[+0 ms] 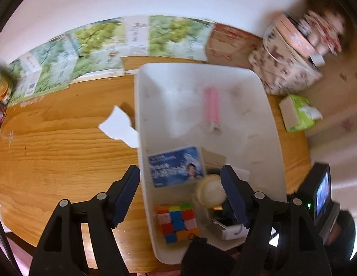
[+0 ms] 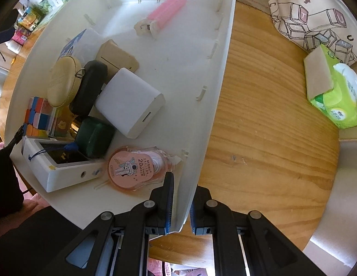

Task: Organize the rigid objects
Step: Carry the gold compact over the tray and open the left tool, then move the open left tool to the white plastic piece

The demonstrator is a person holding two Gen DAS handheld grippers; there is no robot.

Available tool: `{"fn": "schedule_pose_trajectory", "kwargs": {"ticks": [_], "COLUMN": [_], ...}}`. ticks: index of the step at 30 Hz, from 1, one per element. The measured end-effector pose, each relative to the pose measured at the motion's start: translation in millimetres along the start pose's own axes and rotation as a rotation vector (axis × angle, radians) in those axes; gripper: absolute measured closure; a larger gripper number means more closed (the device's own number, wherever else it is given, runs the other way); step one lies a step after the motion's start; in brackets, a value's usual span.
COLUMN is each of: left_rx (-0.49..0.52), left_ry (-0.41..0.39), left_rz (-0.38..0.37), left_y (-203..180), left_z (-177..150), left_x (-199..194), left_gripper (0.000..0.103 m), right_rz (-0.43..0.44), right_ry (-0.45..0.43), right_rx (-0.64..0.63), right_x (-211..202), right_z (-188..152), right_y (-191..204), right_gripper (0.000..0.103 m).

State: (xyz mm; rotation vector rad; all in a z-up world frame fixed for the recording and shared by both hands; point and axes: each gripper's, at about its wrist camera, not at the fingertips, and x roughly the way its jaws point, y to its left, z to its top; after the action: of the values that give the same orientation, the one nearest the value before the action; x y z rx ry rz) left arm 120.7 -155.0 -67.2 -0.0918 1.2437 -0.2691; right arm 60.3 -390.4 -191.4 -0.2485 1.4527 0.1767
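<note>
White tray (image 2: 155, 53) on wooden tabletop (image 2: 259, 126), holding pink clip (image 2: 165, 15), Rubik's cube (image 1: 177, 222), white charger (image 2: 130, 102), pink correction tape (image 2: 134, 168), other small items crowded at its near end. Right gripper (image 2: 179, 204): fingers pinched on tray's side wall at near corner, one inside, one outside. Left gripper (image 1: 180, 193): fingers spread wide, empty, above tray's near end; green tissue pack (image 2: 332, 92) near tabletop's right edge.

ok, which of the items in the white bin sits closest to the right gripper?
The round pink correction-tape dispenser, just off the right gripper at the bin wall; everything else lies farther in.
</note>
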Motion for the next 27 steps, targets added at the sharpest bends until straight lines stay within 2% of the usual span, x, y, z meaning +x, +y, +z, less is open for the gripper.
{"fn": "schedule_pose_trajectory", "kwargs": {"ticks": [6,15,23,27], "left_rx": [-0.176,-0.436,-0.706,-0.772], "left_ry": [-0.033,0.011,0.049,0.078], "left_rz": [-0.009,-0.025,-0.141,-0.168], "left_y": [51.6,118.7,154.8,158.4], "left_z": [14.5,26.8,28.7,29.6], "left_x": [4.0,36.8,72.4,86.6], "left_gripper": [0.027,0.027,0.027,0.027], "right_rz": [-0.017,-0.053,-0.071,-0.082], "right_ry": [0.02,0.061,0.094,0.107], "right_rx": [0.028,0.016,-0.001,-0.012], "right_x": [4.2,7.2,11.4,14.8], "right_z": [4.0,13.7,20.3,23.4], "right_y": [0.5,6.7,11.2,15.2], "right_gripper": [0.091,0.09,0.09,0.09]}}
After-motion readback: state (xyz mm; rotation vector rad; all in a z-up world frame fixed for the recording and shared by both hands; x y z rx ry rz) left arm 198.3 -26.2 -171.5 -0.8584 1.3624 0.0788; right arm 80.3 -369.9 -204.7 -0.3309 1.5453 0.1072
